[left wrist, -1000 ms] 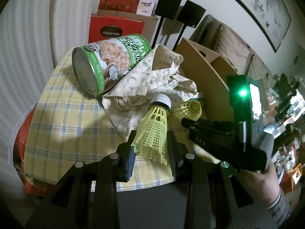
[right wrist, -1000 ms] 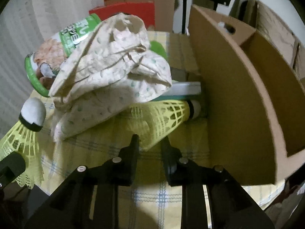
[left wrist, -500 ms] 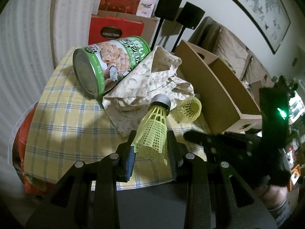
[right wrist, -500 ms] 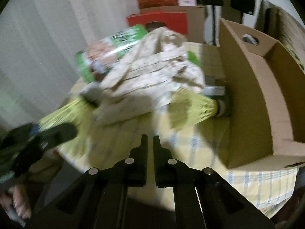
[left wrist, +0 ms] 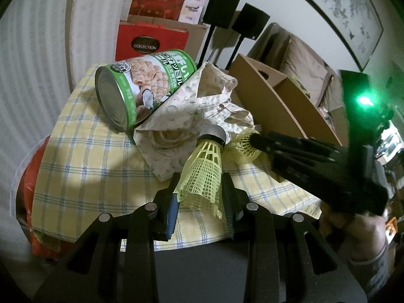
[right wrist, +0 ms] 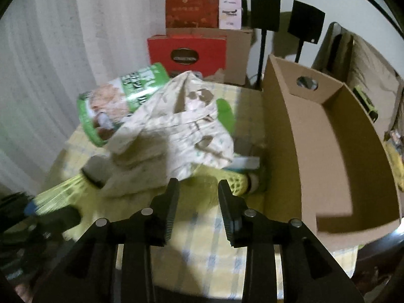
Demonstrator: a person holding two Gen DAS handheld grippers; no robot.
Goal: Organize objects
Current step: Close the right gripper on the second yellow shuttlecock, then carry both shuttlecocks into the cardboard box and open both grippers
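Observation:
My left gripper (left wrist: 200,180) is shut on the skirt of a yellow shuttlecock (left wrist: 207,161), cork end pointing up and away. A second yellow shuttlecock (right wrist: 236,181) lies on the checked tablecloth (left wrist: 88,164) against the cardboard box (right wrist: 328,139), partly under a patterned cloth (right wrist: 176,136). My right gripper (right wrist: 198,185) hovers just short of it. Its jaws are opening and nothing is pressed between the pads. In the left wrist view the right gripper (left wrist: 262,149) reaches in from the right toward that shuttlecock (left wrist: 242,146). A green can (left wrist: 141,88) lies on its side behind the cloth (left wrist: 197,111).
The cardboard box (left wrist: 265,93) stands open along the table's right side. Red gift boxes (right wrist: 186,53) and two black stands (right wrist: 265,10) sit behind the table, with a white curtain (right wrist: 50,63) at the left. The table's near edge lies just below both grippers.
The right gripper had its fingers around the lying shuttlecock's skirt, then shut on nothing, and now stands parted and higher. The left gripper has kept still with its shuttlecock.

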